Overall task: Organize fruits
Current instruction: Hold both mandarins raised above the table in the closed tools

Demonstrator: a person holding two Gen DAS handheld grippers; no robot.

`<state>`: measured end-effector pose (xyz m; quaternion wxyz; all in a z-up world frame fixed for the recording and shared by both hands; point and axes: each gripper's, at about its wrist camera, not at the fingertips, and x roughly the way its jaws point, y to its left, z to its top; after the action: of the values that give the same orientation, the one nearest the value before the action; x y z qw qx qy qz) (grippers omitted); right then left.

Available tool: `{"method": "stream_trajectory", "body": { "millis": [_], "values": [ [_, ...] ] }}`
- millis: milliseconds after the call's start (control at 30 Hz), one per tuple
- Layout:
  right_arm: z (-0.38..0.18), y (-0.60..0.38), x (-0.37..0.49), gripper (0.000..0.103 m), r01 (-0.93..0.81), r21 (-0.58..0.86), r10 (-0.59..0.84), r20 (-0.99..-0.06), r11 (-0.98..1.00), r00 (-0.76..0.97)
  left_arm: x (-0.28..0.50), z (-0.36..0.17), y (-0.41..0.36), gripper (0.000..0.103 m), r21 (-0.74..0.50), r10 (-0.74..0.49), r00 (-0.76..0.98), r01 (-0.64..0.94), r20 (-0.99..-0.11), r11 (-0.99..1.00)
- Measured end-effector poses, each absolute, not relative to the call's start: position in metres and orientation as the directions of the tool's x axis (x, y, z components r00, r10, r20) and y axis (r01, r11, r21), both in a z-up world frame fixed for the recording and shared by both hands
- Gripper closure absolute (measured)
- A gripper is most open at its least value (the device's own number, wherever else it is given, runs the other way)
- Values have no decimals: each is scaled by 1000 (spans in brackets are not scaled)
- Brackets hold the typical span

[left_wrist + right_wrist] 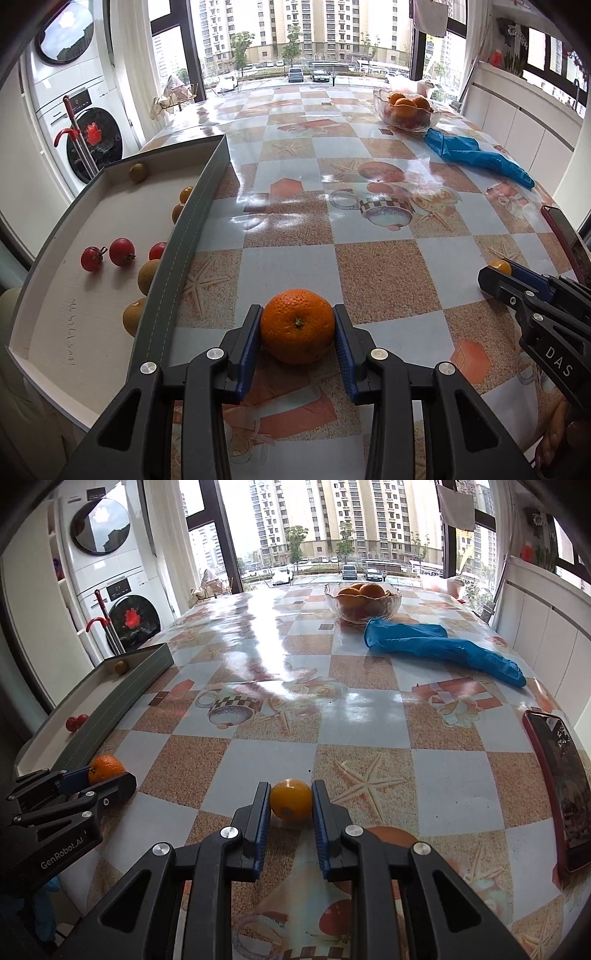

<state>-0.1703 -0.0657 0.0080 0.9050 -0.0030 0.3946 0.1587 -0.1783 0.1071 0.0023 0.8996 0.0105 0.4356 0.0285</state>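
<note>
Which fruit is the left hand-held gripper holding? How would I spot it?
Find the long grey-walled tray at the left edge of the checkered table. Just right of its near end, the left hand-held gripper pinches a big dimpled orange mandarin, darker and larger than the small smooth yellow-orange fruit in the right hand-held gripper.
</note>
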Motion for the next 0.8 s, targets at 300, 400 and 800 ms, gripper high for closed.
{"method": "stream_trajectory", "body": {
  "millis": [300, 400, 800],
  "values": [
    [6, -61, -174, 79, -300, 79, 266, -704, 951, 659, -178, 3, 106, 64, 61, 78, 615, -48, -784, 997],
    [6, -61, -174, 79, -300, 91, 275, -703, 949, 656, -177, 3, 106, 64, 64, 82, 614, -51, -785, 997],
    [6, -61, -174, 79, -303, 70, 262, -702, 950, 662, -177, 3, 104, 64, 76, 91, 614, -51, -784, 996]
  ]
}}
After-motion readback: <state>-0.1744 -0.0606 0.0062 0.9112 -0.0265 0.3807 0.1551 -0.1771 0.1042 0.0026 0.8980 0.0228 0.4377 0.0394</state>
